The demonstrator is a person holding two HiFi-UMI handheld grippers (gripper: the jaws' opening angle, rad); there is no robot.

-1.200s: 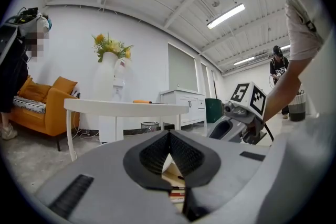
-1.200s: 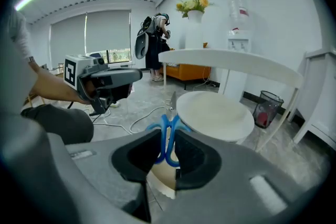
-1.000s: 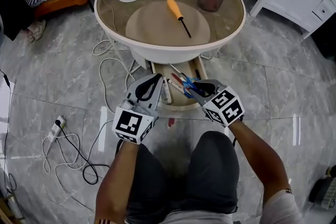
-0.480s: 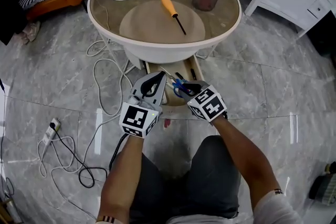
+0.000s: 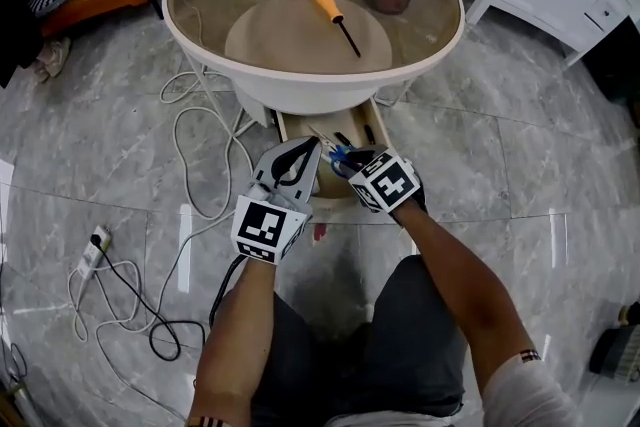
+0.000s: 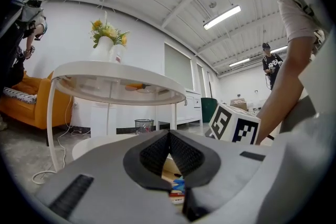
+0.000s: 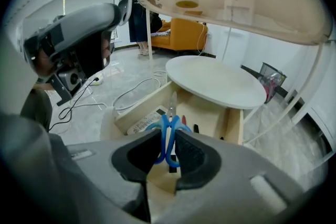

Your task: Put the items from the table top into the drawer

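The right gripper (image 7: 168,148) tilts down over the open pale wooden drawer (image 7: 233,113). Its jaws are clamped on the blue plastic handles of steel scissors (image 7: 167,131), whose blades point into the drawer. The left gripper (image 6: 169,136) sits just beside it, jaws closed on nothing. An orange-handled screwdriver (image 5: 327,2) lies on the round glass tabletop (image 5: 430,25).

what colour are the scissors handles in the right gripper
Blue. The scissors show best in the right gripper view.

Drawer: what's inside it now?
Visible in the drawer: a white printed item, a red stick and a black pen. The right gripper, shut on blue scissors over it, covers the near part.
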